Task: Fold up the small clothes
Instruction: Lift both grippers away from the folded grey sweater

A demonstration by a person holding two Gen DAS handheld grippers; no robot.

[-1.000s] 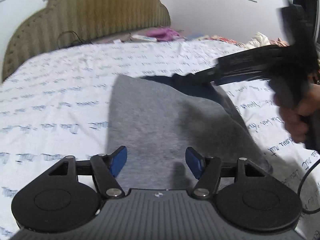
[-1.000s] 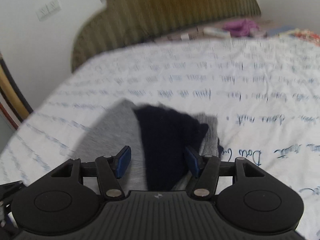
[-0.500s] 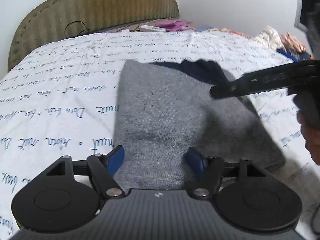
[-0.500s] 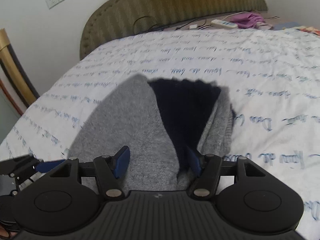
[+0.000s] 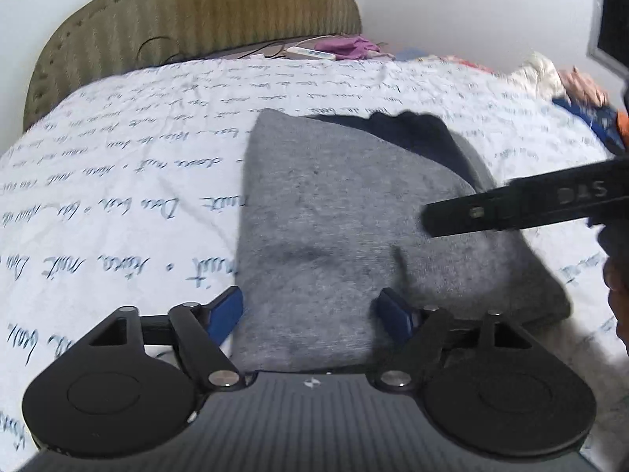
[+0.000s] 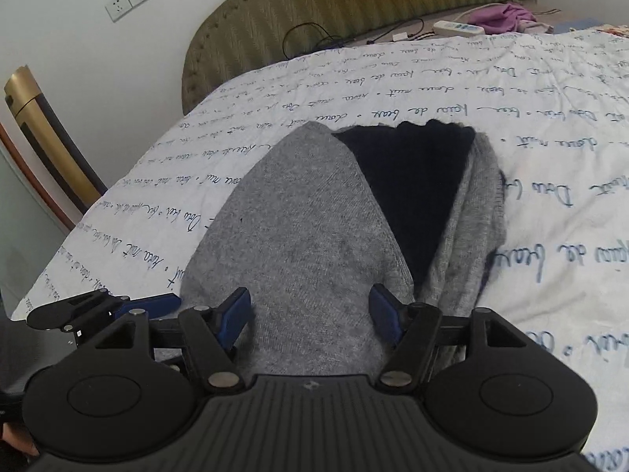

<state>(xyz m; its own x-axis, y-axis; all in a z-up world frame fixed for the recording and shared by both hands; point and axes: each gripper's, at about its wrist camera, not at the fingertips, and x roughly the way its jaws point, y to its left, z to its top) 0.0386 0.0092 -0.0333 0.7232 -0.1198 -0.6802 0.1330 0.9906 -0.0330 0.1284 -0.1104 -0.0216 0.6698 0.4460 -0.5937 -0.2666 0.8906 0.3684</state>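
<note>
The bed [image 6: 393, 90] carries a grey garment [image 6: 306, 236], lying flat with one side folded over and a dark lining [image 6: 416, 181] showing at its far end. The left gripper [image 5: 310, 310] and the right gripper [image 6: 310, 308] hover at its near edge; both have just been opening their jaws, wide apart and holding nothing. One fold looks done; next, pinch this near edge and carry it toward the far end.

Left wrist cam: sits low behind own fingers, pitched down, faces headboard [image 5: 188, 19], close over grey garment [image 5: 334, 236]. Right wrist cam: same pose, set further right, equally close. Overlap: garment, bed sheet [image 6: 412, 78], headboard. Each cam catches other gripper at frame edge.
</note>
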